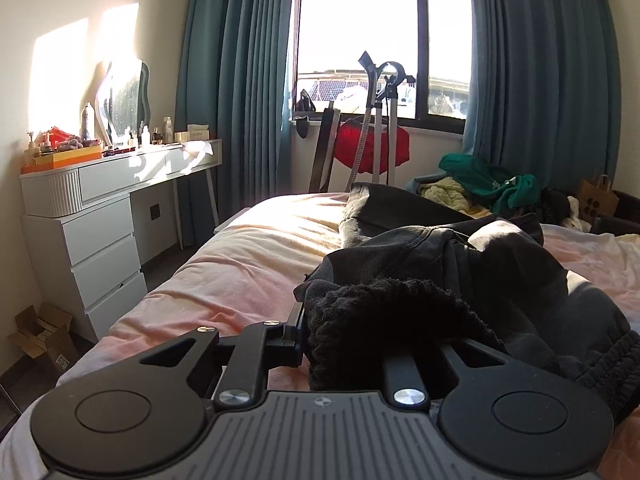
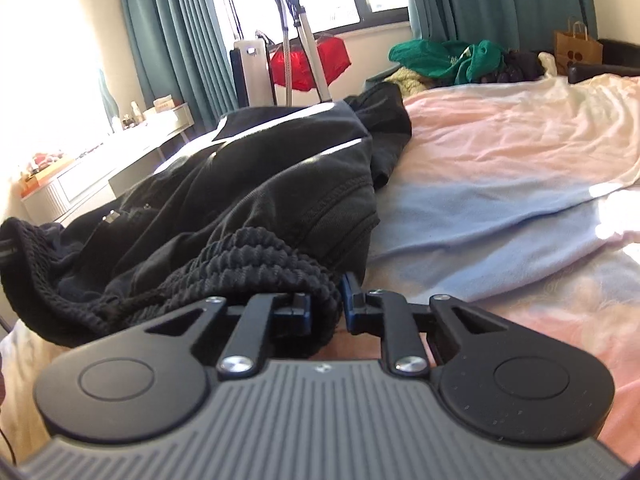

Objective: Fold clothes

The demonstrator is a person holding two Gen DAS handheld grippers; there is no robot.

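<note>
Trousers (image 2: 256, 184), dark with a ribbed waistband (image 2: 256, 264), lie bunched at centre frame on the pink bed (image 2: 500, 152). Right gripper (image 2: 327, 309) pinches that waistband, probably to spread it flat. Left gripper (image 1: 352, 340) is cloth-covered; its grip cannot be told.

Matt black cloth trousers (image 2: 256, 184), ribbed waistband (image 2: 248, 264)

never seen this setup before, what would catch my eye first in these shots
The crumpled black garment with ribbed knit trim fills the near side of the pink bedsheet, and both the left tongs and the right tongs are shut on its knit edge. Behind, a bright red bag stands under the sunlit window between teal curtains, with a green garment heaped at the bed's far right.
</note>
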